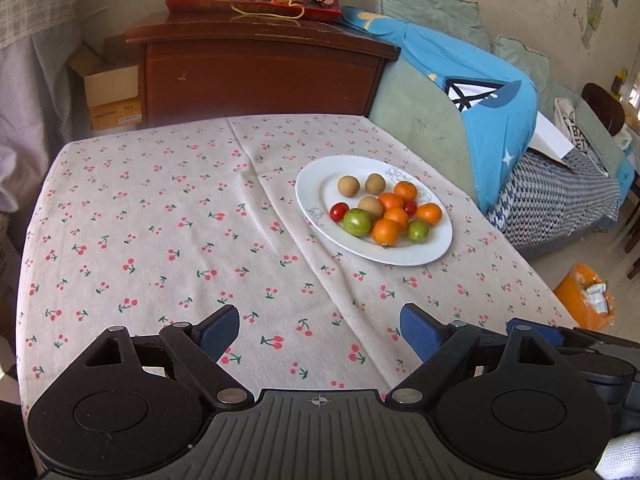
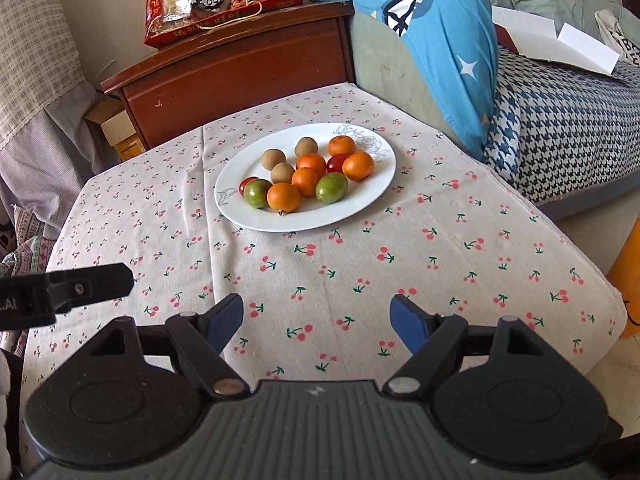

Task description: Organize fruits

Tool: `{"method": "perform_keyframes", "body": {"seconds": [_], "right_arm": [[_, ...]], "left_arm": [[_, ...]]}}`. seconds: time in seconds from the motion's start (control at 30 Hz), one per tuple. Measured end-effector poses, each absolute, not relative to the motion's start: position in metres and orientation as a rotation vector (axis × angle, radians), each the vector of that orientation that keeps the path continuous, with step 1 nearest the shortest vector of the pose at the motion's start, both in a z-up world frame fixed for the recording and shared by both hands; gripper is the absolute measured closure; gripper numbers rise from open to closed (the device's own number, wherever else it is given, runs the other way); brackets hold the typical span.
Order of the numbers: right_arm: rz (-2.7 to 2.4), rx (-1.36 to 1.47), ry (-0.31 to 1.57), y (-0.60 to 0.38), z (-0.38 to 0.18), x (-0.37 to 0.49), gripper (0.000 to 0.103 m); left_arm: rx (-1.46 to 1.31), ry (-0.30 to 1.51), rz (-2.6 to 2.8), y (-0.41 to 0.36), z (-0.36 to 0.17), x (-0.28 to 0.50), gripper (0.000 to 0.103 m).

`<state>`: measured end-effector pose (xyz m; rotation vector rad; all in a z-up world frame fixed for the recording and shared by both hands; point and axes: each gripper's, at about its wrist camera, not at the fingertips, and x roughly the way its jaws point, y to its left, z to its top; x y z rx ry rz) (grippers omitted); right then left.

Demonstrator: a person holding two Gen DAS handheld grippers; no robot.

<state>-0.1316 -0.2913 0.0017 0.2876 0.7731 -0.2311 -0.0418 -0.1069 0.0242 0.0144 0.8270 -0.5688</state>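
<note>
plate (image 2: 256,216): 12 o'clock of right tongs, on the cherry tablecloth (image 2: 400,280)
fruit: 5 oranges (image 2: 283,197), 3 brown (image 2: 273,159), 2 green (image 2: 331,187), 2 red tomatoes (image 2: 337,163)
left tongs (image 1: 320,330): wide, empty
right tongs (image 2: 316,318): wide, empty

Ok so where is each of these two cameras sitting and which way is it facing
Left wrist: on the left tongs, angled down across the cherry-print tablecloth toward the white plate of fruit at right; own open blue-padded fingers show, with part of the right tongs at the lower right edge.
Right wrist: on the right tongs, angled down at the plate just left of centre; own open fingers show, the left tongs poking in from the left.
Shared: plate, tablecloth, wooden cabinet, blue cloth.
</note>
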Motion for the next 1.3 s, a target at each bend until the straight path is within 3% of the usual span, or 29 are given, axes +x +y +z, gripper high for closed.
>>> {"method": "perform_keyframes", "body": {"seconds": [0.43, 1.3], "right_arm": [[-0.204, 0.282, 0.764, -0.278, 0.009, -0.12, 0.019], [-0.327, 0.336, 0.811, -0.339, 0.02, -0.035, 0.013]], "left_arm": [[-0.017, 0.839, -0.412, -0.057, 0.029, -0.013, 0.014], [0.198, 0.941, -0.346, -0.165, 0.021, 0.055, 0.012]]}}
